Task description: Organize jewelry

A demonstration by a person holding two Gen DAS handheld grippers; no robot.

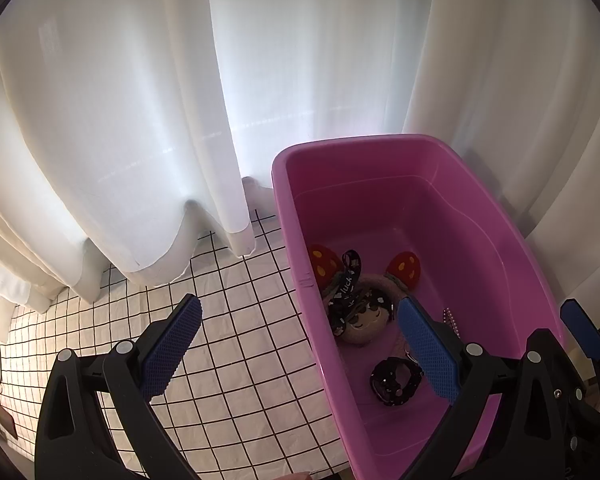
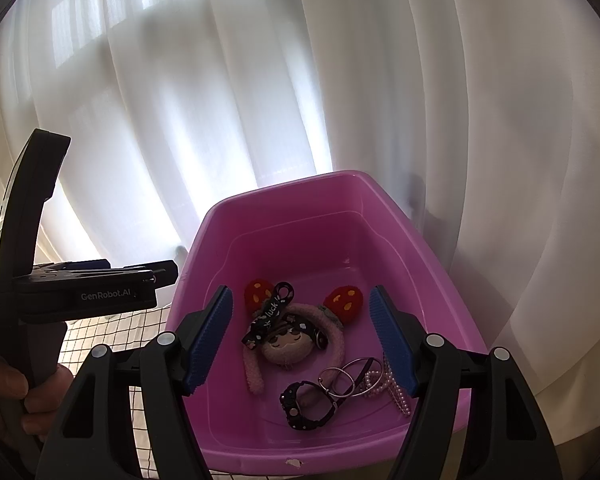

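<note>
Right wrist view: right gripper [image 2: 300, 336], fingers apart and holding nothing, hovers over the near end of the pink plastic tub [image 2: 384, 216]. Inside the tub, nearest its front wall, lie a black wristwatch [image 2: 306, 406], metal key rings [image 2: 342, 378] and a pink bead strand [image 2: 396, 388]; mid-floor lies a plush doll keychain [image 2: 290, 344] with a black "luck" strap [image 2: 270, 312]. The tub's far half is bare. Left of the tub, the left gripper [image 1: 300, 344] is spread wide, straddling its left wall above the grid-patterned cloth [image 1: 228, 320]. White curtains [image 1: 140, 120] hang behind the tub.

Probably a home: sheer white curtains [image 1: 140, 120], gridded tablecloth [image 1: 236, 344].
</note>
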